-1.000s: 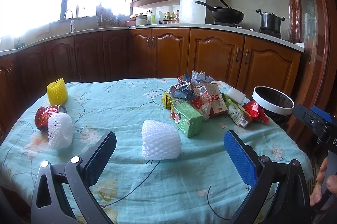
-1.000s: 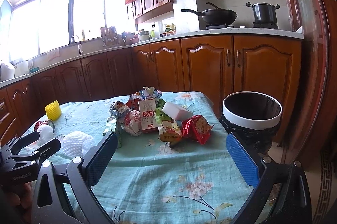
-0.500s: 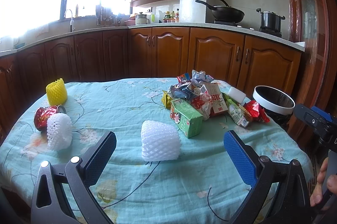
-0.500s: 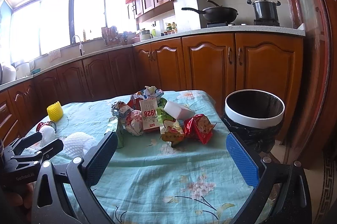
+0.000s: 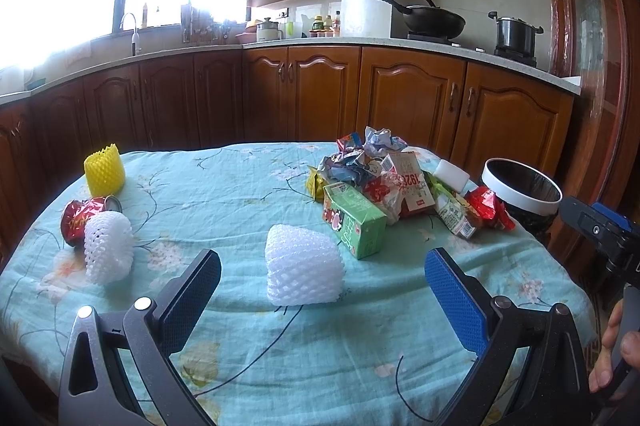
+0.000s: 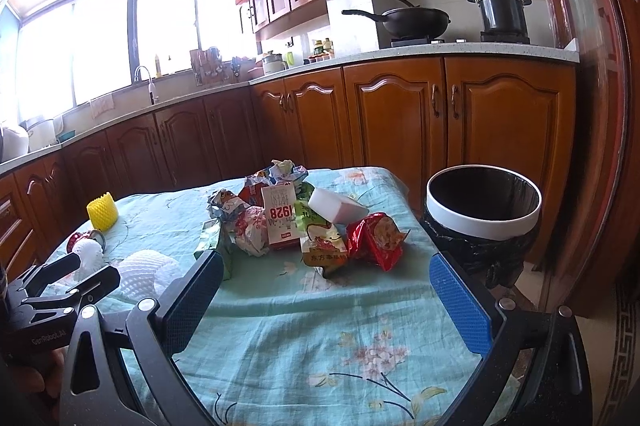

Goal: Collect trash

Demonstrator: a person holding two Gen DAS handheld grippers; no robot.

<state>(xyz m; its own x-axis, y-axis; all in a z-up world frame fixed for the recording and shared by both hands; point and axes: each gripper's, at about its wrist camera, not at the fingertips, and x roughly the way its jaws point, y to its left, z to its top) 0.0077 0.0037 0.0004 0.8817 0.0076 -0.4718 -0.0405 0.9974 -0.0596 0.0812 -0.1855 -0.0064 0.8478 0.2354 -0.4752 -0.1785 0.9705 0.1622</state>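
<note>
My left gripper [image 5: 322,290] hovers low over the near edge of the table, jaws spread wide with nothing between them. Just ahead of it, between the two fingers as seen from the left wrist, a white foam net [image 5: 302,270] lies on the tablecloth [image 5: 224,194]. To the left lie a second white foam net [image 5: 108,252] touching a red can [image 5: 80,218], and farther back a yellow foam net [image 5: 105,170] stands upright.

My right gripper [image 6: 324,290] is likewise wide open and empty, held above the near right part of the table. Beyond it sits the trash pile [image 6: 296,222]: a green carton [image 5: 354,222], a white carton printed 1928 [image 6: 282,218], crumpled wrappers, a white block [image 6: 336,208] and a red bag [image 6: 376,236]. The trash bin [image 6: 482,222], black-lined with a white rim, stands just beside the table's right edge.
</note>
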